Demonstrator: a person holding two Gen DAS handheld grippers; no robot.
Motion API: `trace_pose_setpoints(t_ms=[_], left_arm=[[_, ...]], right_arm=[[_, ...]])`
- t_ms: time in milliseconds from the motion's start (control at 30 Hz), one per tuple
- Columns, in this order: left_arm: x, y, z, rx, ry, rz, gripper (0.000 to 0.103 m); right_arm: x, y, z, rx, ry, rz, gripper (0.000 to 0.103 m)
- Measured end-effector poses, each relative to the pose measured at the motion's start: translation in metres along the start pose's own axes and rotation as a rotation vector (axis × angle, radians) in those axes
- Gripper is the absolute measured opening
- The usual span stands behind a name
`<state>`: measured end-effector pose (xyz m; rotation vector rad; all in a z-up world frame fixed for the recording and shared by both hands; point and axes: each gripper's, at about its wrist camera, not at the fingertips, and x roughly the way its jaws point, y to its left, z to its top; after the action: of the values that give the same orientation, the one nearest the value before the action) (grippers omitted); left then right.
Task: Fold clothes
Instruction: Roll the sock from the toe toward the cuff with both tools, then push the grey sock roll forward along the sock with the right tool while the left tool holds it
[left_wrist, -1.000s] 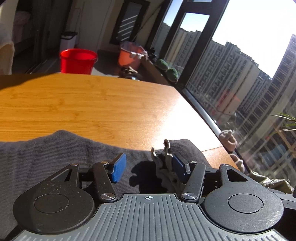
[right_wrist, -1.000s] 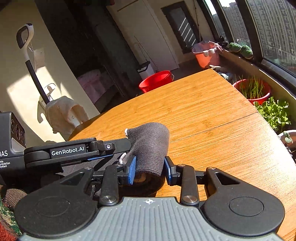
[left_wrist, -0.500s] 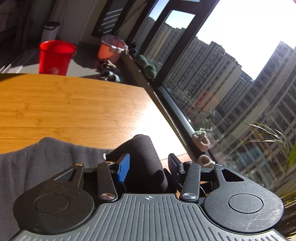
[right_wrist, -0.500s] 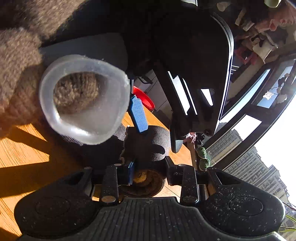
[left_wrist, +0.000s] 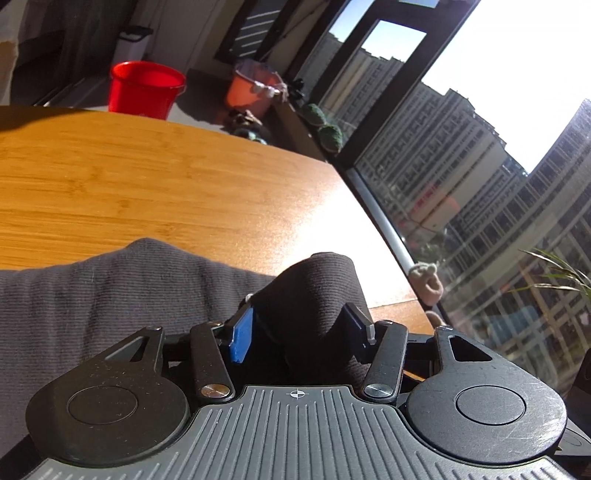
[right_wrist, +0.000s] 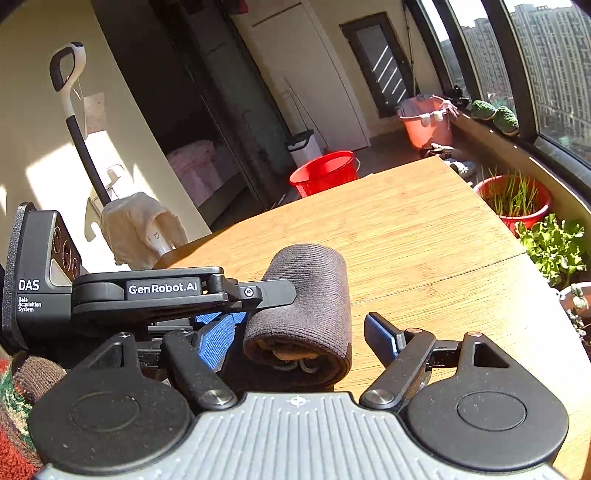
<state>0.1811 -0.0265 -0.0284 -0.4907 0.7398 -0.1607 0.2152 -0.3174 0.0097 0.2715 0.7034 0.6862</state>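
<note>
A dark grey ribbed knit garment (left_wrist: 92, 302) lies on the wooden table (left_wrist: 147, 177), with one end wound into a tight roll (left_wrist: 317, 291). My left gripper (left_wrist: 299, 328) is shut on that roll, which fills the gap between the blue pads (left_wrist: 242, 336). In the right wrist view the same roll (right_wrist: 306, 295) lies on the table (right_wrist: 424, 258), with its open end facing the camera. My right gripper (right_wrist: 299, 338) stands open around it, its right pad (right_wrist: 380, 336) clear of the cloth. The left tool's black body (right_wrist: 162, 291) reaches in from the left.
A red bucket (right_wrist: 325, 171) and a pink basin (right_wrist: 428, 125) stand on the floor beyond the table. Potted plants (right_wrist: 513, 199) line the window sill on the right. A mop handle (right_wrist: 70, 92) leans on the wall. A colourful knit (right_wrist: 14, 406) lies at lower left.
My right gripper, shut on the roll one second ago, has opened and let go. The left gripper, open then, has closed on the roll. The right view swung away and came back.
</note>
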Motion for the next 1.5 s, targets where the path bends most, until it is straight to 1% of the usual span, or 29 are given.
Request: trace_pose_setpoints(t_ms=[33,67,100,133,167,233,267,333,400,467,500,533,600,633,667,733,833,933,1000,1033,1067,1200,1267,1333,1400,1433,1467,1500], left_arm=[[-0.001,0.003,0.000,-0.007,-0.001,-0.001,0.060],[-0.003,0.005,-0.001,-0.010,-0.004,-0.002,0.060],[-0.005,0.007,-0.003,-0.014,-0.007,-0.002,0.060],[-0.007,0.010,-0.004,-0.017,-0.010,-0.003,0.060],[-0.009,0.011,-0.004,-0.020,-0.015,-0.002,0.060],[-0.018,0.012,-0.004,-0.018,-0.040,0.005,0.059],[-0.023,0.012,-0.003,-0.014,-0.054,0.010,0.057],[-0.032,0.008,0.002,0.009,-0.090,0.019,0.057],[-0.034,0.000,0.006,0.033,-0.103,0.016,0.057],[-0.031,-0.005,0.005,0.060,-0.096,0.036,0.057],[-0.027,-0.006,0.002,0.077,-0.087,0.063,0.057],[-0.023,-0.006,-0.001,0.089,-0.080,0.085,0.061],[-0.018,0.001,-0.006,0.086,-0.073,0.103,0.066],[-0.018,0.005,-0.008,0.069,-0.073,0.095,0.069],[-0.018,0.008,-0.009,0.057,-0.074,0.088,0.069],[-0.020,0.012,-0.009,0.044,-0.075,0.079,0.069],[-0.024,0.019,-0.008,0.025,-0.078,0.074,0.069],[-0.029,0.027,-0.009,-0.007,-0.081,0.060,0.069],[-0.033,0.031,-0.010,-0.030,-0.085,0.055,0.068],[-0.037,0.032,-0.009,-0.038,-0.091,0.056,0.067],[-0.042,0.032,-0.008,-0.039,-0.102,0.058,0.065],[-0.064,0.022,-0.002,-0.013,-0.163,0.044,0.067],[-0.065,0.014,-0.001,0.021,-0.166,0.058,0.068],[-0.055,0.007,-0.003,0.071,-0.142,0.118,0.067],[-0.042,0.010,-0.007,0.080,-0.109,0.160,0.068],[-0.037,0.012,-0.009,0.076,-0.099,0.169,0.071],[-0.037,0.015,-0.010,0.069,-0.100,0.163,0.073],[-0.037,0.017,-0.011,0.061,-0.101,0.157,0.074]], right_arm=[[0.004,-0.004,-0.003,0.017,0.004,-0.003,0.077],[0.006,-0.005,-0.006,0.013,0.008,-0.001,0.070],[0.007,-0.003,-0.010,-0.010,0.010,0.000,0.066],[0.008,0.000,-0.014,-0.037,0.011,0.001,0.058],[0.008,0.008,-0.017,-0.092,0.010,-0.017,0.057],[0.010,0.032,-0.022,-0.246,0.000,-0.074,0.054],[0.011,0.044,-0.024,-0.321,-0.006,-0.100,0.054],[0.013,0.064,-0.031,-0.454,-0.018,-0.147,0.054],[0.015,0.078,-0.038,-0.552,-0.030,-0.183,0.054],[0.017,0.085,-0.041,-0.602,-0.039,-0.197,0.054],[0.016,0.085,-0.040,-0.604,-0.039,-0.191,0.054],[0.015,0.083,-0.037,-0.585,-0.039,-0.177,0.054],[0.007,0.073,-0.028,-0.497,-0.036,-0.114,0.055],[0.003,0.068,-0.024,-0.451,-0.037,-0.082,0.057],[-0.001,0.061,-0.019,-0.389,-0.041,-0.047,0.061],[-0.007,0.047,-0.009,-0.259,-0.045,0.012,0.065],[-0.002,0.025,-0.001,-0.094,-0.030,0.054,0.065],[0.012,0.013,-0.002,-0.014,0.021,0.062,0.064],[0.014,0.017,-0.009,-0.050,0.030,0.051,0.053],[0.015,0.020,-0.013,-0.076,0.033,0.044,0.050],[0.014,0.027,-0.015,-0.123,0.027,0.024,0.048],[0.013,0.064,-0.025,-0.349,-0.013,-0.078,0.048],[0.014,0.078,-0.030,-0.426,-0.028,-0.105,0.048],[0.015,0.080,-0.031,-0.432,-0.031,-0.105,0.048],[0.014,0.071,-0.026,-0.372,-0.030,-0.081,0.050],[0.012,0.064,-0.024,-0.334,-0.032,-0.061,0.053],[0.010,0.055,-0.020,-0.280,-0.032,-0.031,0.059],[0.008,0.048,-0.016,-0.227,-0.032,-0.007,0.062]])
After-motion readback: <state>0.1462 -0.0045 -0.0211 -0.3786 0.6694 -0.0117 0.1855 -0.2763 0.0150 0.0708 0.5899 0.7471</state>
